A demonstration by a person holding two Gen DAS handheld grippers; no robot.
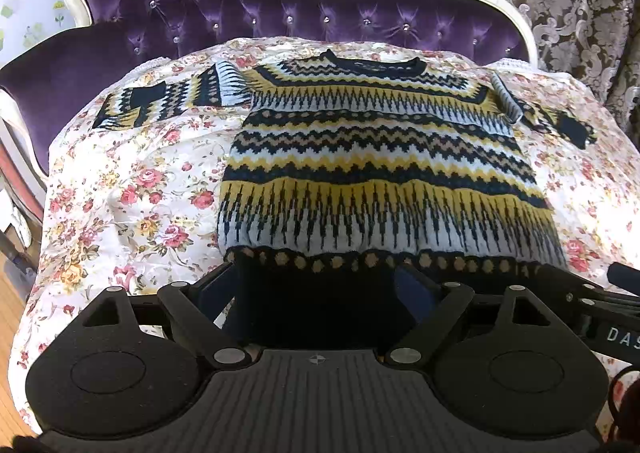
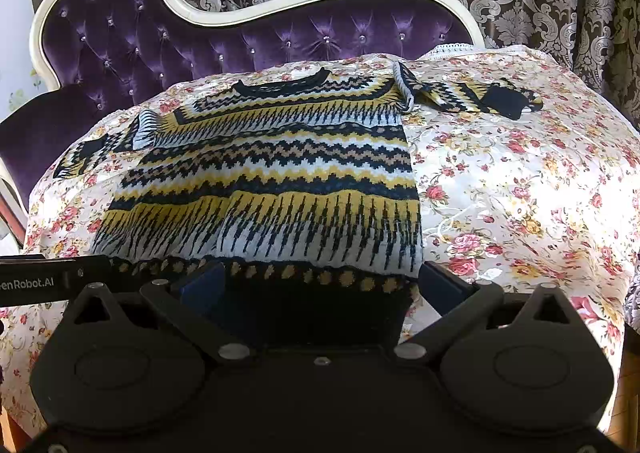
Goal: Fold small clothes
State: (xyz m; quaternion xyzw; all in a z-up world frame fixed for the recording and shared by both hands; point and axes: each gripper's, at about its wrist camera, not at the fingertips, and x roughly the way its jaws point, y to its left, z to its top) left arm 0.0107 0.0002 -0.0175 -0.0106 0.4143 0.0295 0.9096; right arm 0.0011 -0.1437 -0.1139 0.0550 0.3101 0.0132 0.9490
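left wrist view: both grippers' jaws spread, seemingly straddling the flat sweater's (image 1: 376,157) dark hem.

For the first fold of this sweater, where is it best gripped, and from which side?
Probably the dark bottom hem of the sweater, one gripper near each corner, coming in from the near edge. It lies flat, neckline far, hem nearest, and the left gripper and right gripper already straddle that band with jaws open.
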